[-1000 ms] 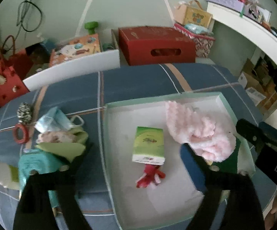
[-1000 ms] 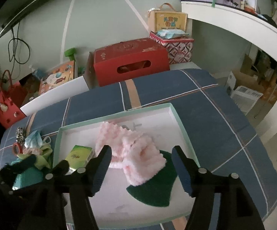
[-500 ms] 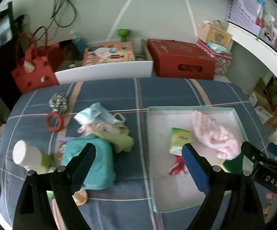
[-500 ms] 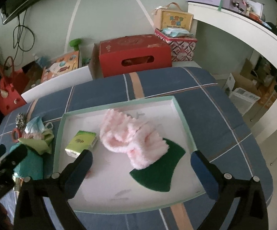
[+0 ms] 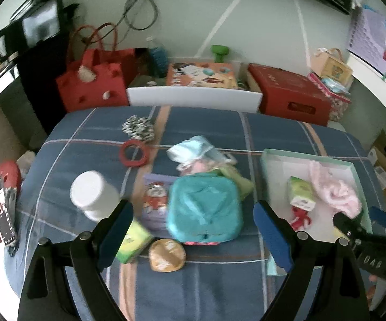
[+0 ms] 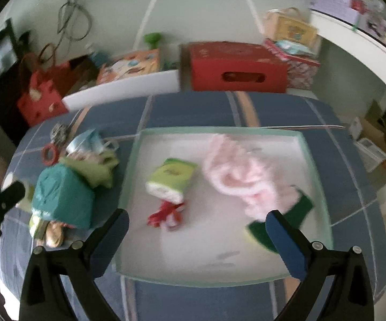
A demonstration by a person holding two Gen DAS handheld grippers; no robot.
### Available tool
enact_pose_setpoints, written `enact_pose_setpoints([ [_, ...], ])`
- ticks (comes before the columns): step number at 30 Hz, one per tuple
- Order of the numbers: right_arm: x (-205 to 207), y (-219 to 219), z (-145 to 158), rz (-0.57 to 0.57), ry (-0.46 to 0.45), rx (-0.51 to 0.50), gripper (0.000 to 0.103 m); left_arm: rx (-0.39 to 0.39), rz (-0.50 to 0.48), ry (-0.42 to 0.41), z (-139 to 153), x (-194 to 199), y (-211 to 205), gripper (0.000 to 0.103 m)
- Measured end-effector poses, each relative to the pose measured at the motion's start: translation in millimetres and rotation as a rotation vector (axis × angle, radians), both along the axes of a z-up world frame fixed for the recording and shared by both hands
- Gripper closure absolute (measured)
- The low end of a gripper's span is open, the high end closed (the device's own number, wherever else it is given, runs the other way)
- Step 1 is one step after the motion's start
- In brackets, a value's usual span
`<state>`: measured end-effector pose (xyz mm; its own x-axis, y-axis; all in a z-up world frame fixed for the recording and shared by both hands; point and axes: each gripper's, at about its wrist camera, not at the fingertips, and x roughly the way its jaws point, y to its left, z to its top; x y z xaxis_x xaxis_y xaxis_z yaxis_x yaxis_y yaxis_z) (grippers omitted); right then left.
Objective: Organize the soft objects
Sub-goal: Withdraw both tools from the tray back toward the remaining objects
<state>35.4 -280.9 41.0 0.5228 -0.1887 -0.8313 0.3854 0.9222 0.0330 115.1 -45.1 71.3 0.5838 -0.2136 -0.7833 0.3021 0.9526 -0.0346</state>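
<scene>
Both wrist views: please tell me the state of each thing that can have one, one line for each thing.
Left gripper: open, holding nothing.
Right gripper: open, holding nothing; jaws have just been opening.
Tray: partly filled.
Pink fluffy cloth: crumpled, in the tray.
Green tissue pack: lying in the tray.
Teal bag: on the bedcover, outside the tray.

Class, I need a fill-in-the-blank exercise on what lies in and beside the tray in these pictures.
1. The fluffy scarf lying in the tray is ____ in colour.
2. The teal bundle lies ____ the tray.
3. Beside the green packet in the tray lies a small ____ toy.

Missing words: pink; outside; red
</scene>
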Motion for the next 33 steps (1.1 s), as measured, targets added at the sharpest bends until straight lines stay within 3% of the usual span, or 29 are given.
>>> enact_pose_setpoints([
  [8,17,56,-13,0.156,0.002,0.103,0.0,-0.006,0.13,0.04,-15,8,58,0.011],
  [14,28,96,-25,0.252,0.035,0.104,0.0,-0.014,0.208,0.086,-30,12,90,0.011],
  [24,40,148,-53,0.352,0.076,0.14,0.0,0.019,0.228,0.226,-75,24,109,0.011],
  [33,57,174,-81,0.399,0.104,0.175,0.0,-0.013,0.242,0.287,-95,36,123,0.011],
])
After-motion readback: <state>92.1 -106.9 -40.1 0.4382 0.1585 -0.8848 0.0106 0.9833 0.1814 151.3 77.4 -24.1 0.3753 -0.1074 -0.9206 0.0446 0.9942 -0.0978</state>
